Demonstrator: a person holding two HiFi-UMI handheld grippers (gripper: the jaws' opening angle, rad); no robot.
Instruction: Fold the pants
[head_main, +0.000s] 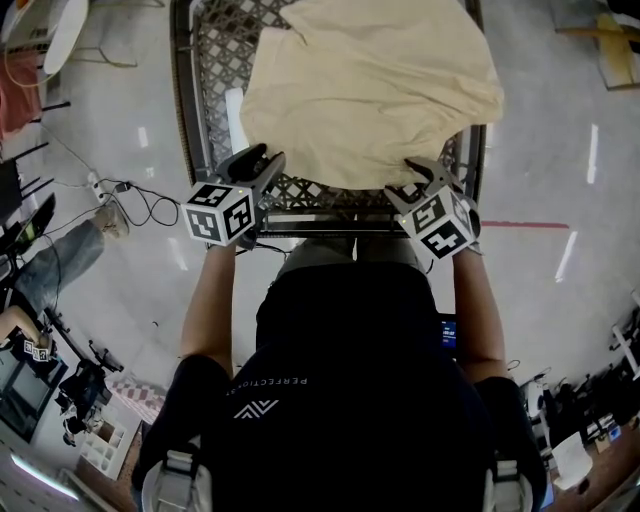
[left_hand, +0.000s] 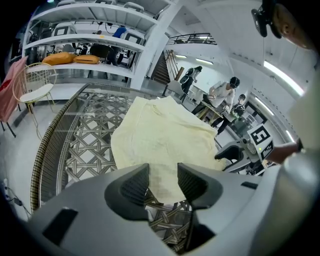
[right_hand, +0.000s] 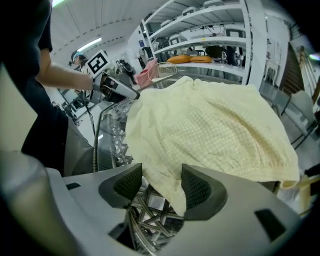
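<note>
Cream pants (head_main: 370, 90) on lattice worktop (head_main: 215, 60), lengthwise away from person; left gripper (head_main: 262, 158) and right gripper (head_main: 425, 168) jaws apart at near edge.

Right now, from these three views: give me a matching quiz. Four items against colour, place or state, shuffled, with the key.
Things:
1. pants
2. table
3. right gripper
4. cushions

Descriptions:
A. orange, on a shelf in the background
B. jaws apart, nothing pinched
C. pale yellow, lying spread out
D. woven lattice top, partly covered

Pairs: 1-C, 2-D, 3-B, 4-A
</note>
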